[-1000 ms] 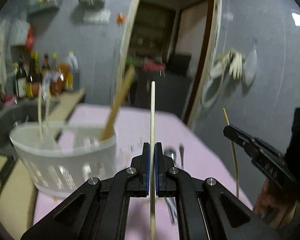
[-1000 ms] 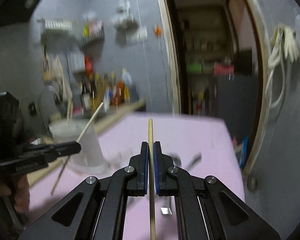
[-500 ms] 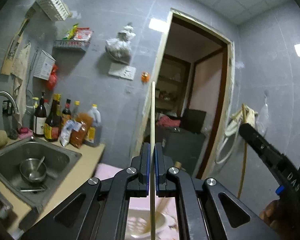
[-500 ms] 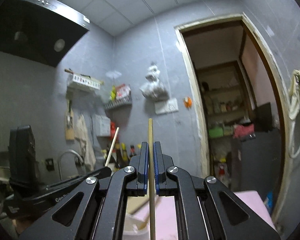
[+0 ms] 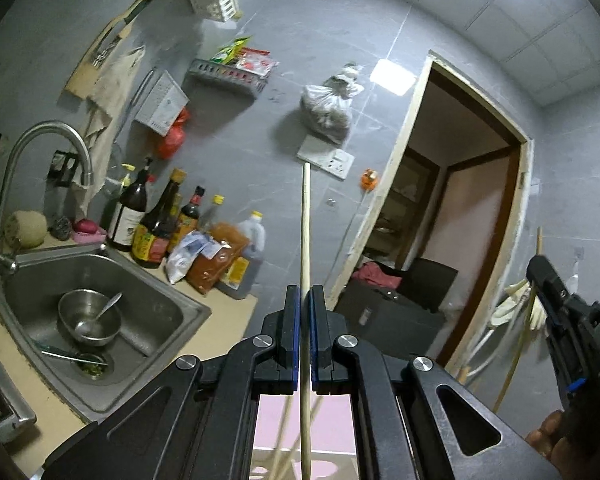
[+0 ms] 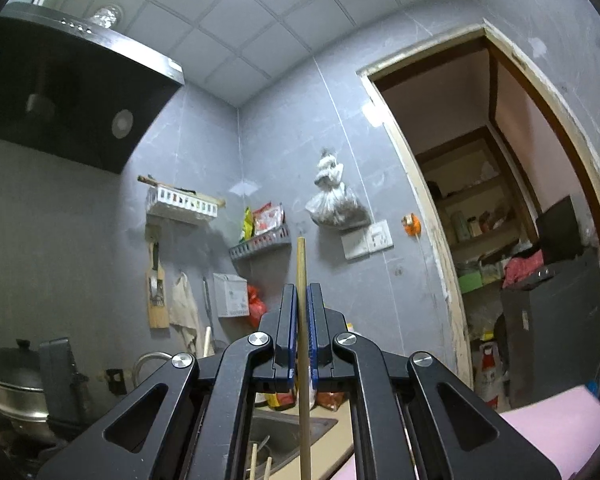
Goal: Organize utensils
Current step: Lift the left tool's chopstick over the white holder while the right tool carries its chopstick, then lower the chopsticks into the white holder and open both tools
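Note:
My left gripper (image 5: 304, 294) is shut on a pale wooden chopstick (image 5: 305, 224) that stands upright between the blue pads, its tip in front of the grey wall. Below that gripper, the tops of more sticks (image 5: 284, 432) show over a white holder's rim (image 5: 260, 468). At the right edge of the left wrist view, the right gripper (image 5: 540, 268) holds another chopstick (image 5: 518, 348). In the right wrist view, my right gripper (image 6: 301, 292) is shut on a darker wooden chopstick (image 6: 301, 264), also upright. A pink table corner (image 6: 556, 424) lies at lower right.
A steel sink (image 5: 148, 344) with a bowl and spoon (image 5: 90, 316) sits at left, bottles (image 5: 156, 220) behind it. A tap (image 5: 48, 140), wall baskets (image 5: 228, 76) and a hanging bag (image 5: 330, 104) line the wall. A doorway (image 5: 460, 220) opens at right; a range hood (image 6: 60, 92) hangs upper left.
Both grippers have tilted and risen away from the pink table and white holder; the views now face the wall, sink and doorway. Each stays shut on its chopstick.

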{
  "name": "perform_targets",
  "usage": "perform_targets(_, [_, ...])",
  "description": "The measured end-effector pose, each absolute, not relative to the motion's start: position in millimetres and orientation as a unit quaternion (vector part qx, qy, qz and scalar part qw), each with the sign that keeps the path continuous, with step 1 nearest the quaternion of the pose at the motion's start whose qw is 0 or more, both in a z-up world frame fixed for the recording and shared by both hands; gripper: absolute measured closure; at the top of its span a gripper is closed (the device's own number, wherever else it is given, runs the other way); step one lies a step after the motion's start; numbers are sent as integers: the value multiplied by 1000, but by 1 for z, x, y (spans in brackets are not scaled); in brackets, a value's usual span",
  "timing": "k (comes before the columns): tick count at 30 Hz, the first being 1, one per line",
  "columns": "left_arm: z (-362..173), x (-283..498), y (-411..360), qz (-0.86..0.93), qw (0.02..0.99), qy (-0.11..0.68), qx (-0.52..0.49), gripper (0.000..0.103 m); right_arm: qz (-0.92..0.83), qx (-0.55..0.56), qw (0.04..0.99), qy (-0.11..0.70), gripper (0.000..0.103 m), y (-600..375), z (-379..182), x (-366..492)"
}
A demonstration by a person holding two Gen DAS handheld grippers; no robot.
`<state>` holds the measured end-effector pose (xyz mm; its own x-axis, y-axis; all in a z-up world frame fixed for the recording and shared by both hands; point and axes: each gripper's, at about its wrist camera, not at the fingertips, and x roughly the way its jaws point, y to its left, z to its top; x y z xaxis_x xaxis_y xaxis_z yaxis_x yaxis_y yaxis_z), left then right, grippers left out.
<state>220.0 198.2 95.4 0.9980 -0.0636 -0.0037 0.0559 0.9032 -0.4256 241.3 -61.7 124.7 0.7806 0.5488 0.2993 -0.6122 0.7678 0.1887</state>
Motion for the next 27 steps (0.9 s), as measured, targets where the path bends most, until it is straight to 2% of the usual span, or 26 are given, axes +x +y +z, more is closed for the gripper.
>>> perform_targets(23, [37, 222, 160, 11, 987, 74, -143, 101, 320, 59, 946, -11, 99, -41, 67, 261])
perform_targets(27, [32, 217, 157, 3, 985, 94, -147, 98, 324, 53, 945, 5, 94, -46, 63, 259])
